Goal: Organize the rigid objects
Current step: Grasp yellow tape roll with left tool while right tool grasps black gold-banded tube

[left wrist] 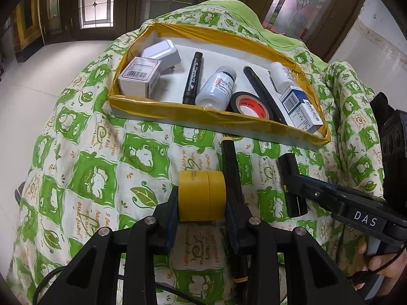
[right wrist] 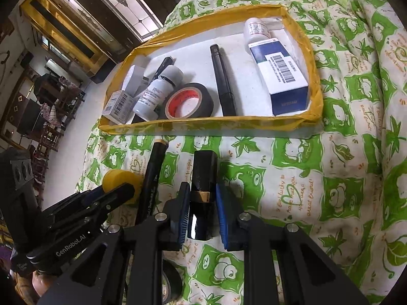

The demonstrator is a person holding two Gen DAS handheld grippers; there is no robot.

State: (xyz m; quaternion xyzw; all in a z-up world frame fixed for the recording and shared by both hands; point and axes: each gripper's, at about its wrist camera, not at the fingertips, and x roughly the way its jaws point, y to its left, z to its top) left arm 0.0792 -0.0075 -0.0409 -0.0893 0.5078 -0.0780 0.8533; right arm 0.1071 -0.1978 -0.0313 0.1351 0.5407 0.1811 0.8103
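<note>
My left gripper (left wrist: 202, 200) is shut on a small yellow round jar (left wrist: 202, 195), held just above the green-patterned quilt; the jar also shows in the right wrist view (right wrist: 119, 180). My right gripper (right wrist: 202, 213) has its blue pads on both sides of a glossy black tube with a gold band (right wrist: 202, 195), also in the left wrist view (left wrist: 292, 185). A black marker (left wrist: 230, 162) lies on the quilt between the two grippers. The yellow-taped tray (left wrist: 178, 110) lies beyond, holding boxes, bottles, markers and a black tape roll (left wrist: 250, 105).
The tray (right wrist: 203, 123) holds a blue-white box (right wrist: 282, 73), white bottles (right wrist: 157, 91), a black pen (right wrist: 222, 78) and a tape roll (right wrist: 189, 100). Another black tape roll (right wrist: 171, 283) lies on the quilt under my right gripper. Pale floor lies left of the bed.
</note>
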